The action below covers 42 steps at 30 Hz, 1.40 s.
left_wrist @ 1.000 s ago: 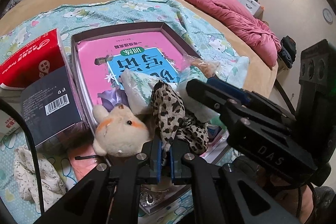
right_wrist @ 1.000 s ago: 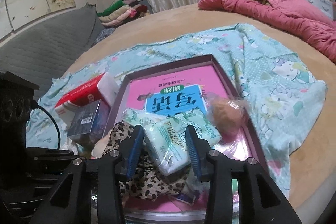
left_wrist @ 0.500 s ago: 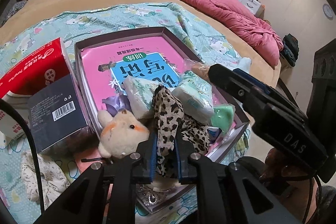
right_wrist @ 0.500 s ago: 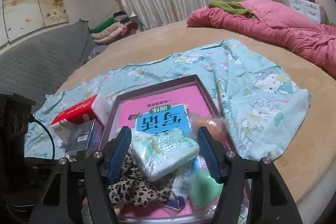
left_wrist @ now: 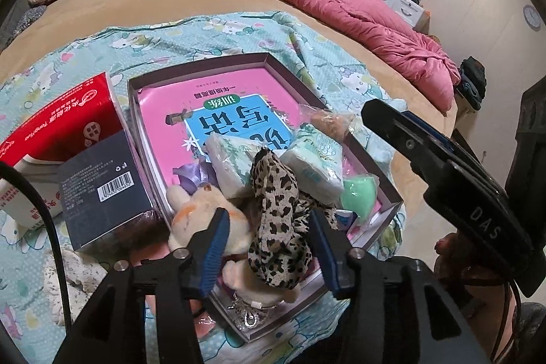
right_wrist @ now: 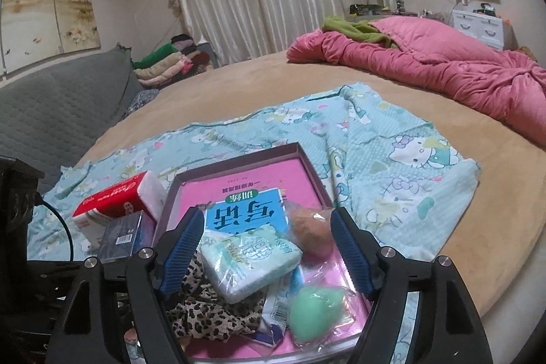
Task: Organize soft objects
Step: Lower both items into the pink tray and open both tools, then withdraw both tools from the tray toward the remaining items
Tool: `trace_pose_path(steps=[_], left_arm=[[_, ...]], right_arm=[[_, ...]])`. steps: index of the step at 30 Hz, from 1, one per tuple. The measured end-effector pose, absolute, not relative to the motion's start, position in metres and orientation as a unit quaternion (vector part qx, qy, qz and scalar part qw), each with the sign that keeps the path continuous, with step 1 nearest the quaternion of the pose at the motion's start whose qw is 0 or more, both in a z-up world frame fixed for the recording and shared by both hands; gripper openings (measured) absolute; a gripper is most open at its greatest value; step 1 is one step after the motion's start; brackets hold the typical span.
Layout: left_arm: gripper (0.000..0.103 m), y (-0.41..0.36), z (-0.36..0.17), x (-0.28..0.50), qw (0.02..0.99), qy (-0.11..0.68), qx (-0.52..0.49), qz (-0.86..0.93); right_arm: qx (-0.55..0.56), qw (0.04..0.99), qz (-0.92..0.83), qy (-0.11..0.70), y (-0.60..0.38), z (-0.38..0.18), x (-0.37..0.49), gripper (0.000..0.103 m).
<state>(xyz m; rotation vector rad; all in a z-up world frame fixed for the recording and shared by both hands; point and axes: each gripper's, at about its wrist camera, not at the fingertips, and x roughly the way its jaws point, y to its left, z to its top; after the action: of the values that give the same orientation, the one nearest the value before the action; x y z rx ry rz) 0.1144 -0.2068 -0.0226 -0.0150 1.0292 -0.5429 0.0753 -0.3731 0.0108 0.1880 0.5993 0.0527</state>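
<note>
A shallow purple-rimmed box (left_wrist: 198,65) (right_wrist: 239,156) holds a pink book and a pile of soft things. In the left wrist view my left gripper (left_wrist: 269,248) has its jaws opening. The leopard-print cloth (left_wrist: 276,220) stands loosely between them, and neither pad presses it. A cream plush toy (left_wrist: 201,210) lies beside the left finger. In the right wrist view my right gripper (right_wrist: 266,248) hovers with its jaws opening wide. Between them a pale green tissue pack (right_wrist: 249,258) (left_wrist: 317,166) rests untouched on the pile. A green sponge (right_wrist: 315,309) and a wrapped brownish item (right_wrist: 312,227) lie to its right.
A red tissue box (left_wrist: 65,121) (right_wrist: 116,197) and a dark barcode box (left_wrist: 102,186) stand left of the purple-rimmed box. All sit on a turquoise cartoon sheet (right_wrist: 392,159) over a round tan bed. A pink quilt (right_wrist: 426,67) is heaped at the back right. A white cloth (left_wrist: 78,272) lies near left.
My left jaws have come apart off the leopard cloth. My right jaws have spread wider, letting the tissue pack settle on the pile, and that gripper has lifted and tilted up a little.
</note>
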Motion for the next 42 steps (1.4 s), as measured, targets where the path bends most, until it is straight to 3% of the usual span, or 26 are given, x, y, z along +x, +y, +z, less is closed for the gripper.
trace_pose_path(steps=[11,15,22,42], left_arm=[[0.054,-0.201,-0.014,0.112,0.843,0.475,-0.011,-0.252],[0.063,-0.195,-0.009,0.108,0.85,0.469,-0.004,-0.242],[0.068,-0.177,0.004,0.104,0.86,0.459,-0.009,-0.222],[0.071,-0.09,0.045,0.082,0.893,0.426,-0.022,-0.145]], right_arm=[[0.098,0.954,0.015,0.284,-0.379,0.015,0.07,0.079],[0.096,0.954,0.014,0.283,-0.378,0.016,0.069,0.08],[0.084,0.958,0.024,0.274,-0.365,0.027,0.064,0.08],[-0.02,0.966,0.094,0.242,-0.282,0.072,0.031,0.081]])
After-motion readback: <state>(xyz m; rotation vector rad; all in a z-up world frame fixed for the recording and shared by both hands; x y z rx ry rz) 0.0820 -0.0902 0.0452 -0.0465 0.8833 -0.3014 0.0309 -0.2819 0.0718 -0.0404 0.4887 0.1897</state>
